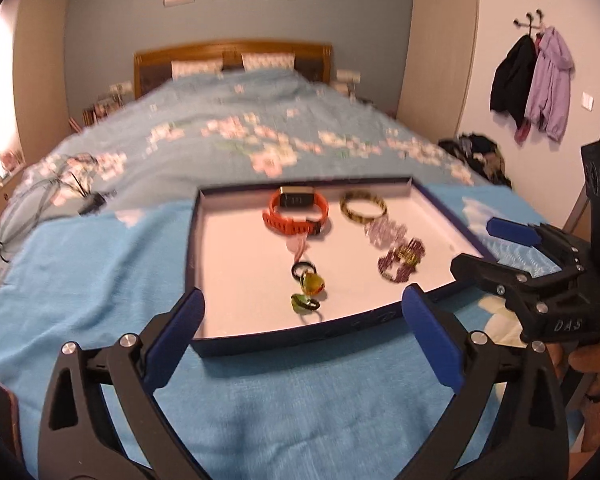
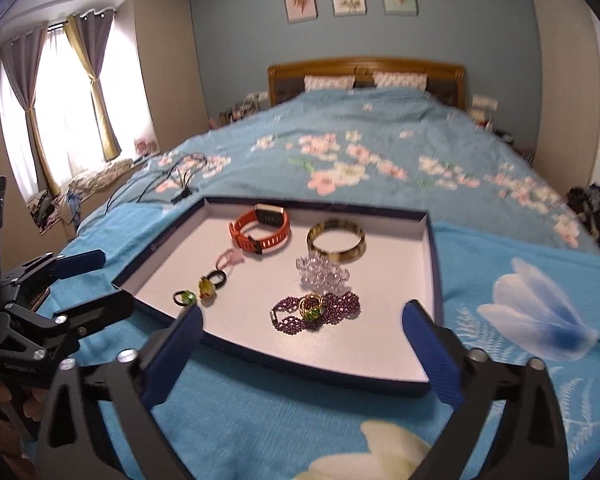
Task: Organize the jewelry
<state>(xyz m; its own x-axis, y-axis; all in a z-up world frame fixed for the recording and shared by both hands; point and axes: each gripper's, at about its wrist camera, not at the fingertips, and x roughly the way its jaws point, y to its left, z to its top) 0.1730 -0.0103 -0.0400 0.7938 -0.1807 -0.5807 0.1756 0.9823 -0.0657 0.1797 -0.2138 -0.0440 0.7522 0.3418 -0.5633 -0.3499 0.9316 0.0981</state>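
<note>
Both grippers hang spread wide and empty over the blue cloth (image 2: pixel 260 420): the left gripper (image 1: pixel 304 328) at the tray's (image 1: pixel 284 340) near rim, the right gripper (image 2: pixel 302 344) at its near right corner. In the tray lie two rings (image 2: pixel 186 298) with stones, a purple bead bracelet (image 2: pixel 316 314), a clear bead bracelet (image 2: pixel 322 272), then a bangle (image 2: pixel 336 240) and an orange watch (image 2: pixel 260 230). Beyond stretches the bed (image 2: pixel 380 140).

Jewelry (image 2: pixel 296 276) scattered flat, shallow tray (image 2: pixel 431 264)
</note>
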